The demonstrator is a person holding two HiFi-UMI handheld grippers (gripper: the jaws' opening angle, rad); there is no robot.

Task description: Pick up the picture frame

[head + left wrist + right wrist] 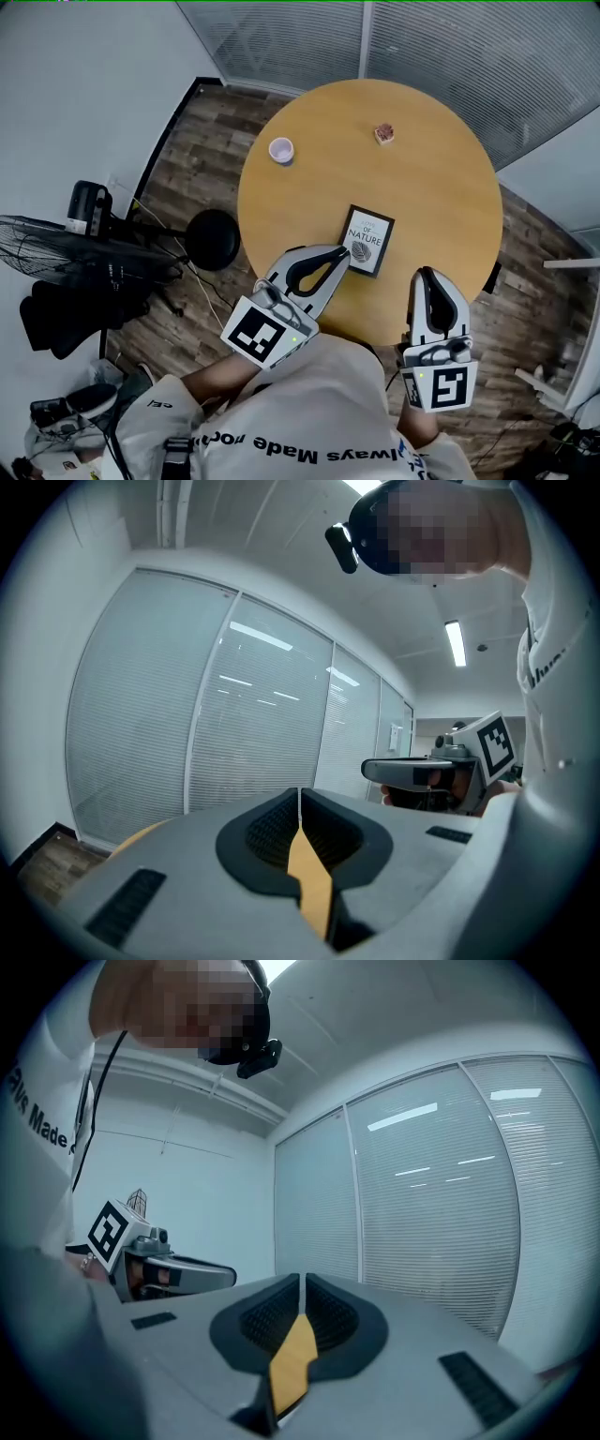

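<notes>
I logged left gripper and right gripper pressed together, empty; flat black-edged rectangular picture frame at mid-picture I judged light, stiff, breakable, best pinched along one border.

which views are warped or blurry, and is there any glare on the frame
Head view: sharp and evenly lit, room edges bowed, no glare on the frame. Left gripper view: fisheye with black corners, light streaks on the glass wall. Right gripper view: same fisheye, same streaks on the glass.
</notes>
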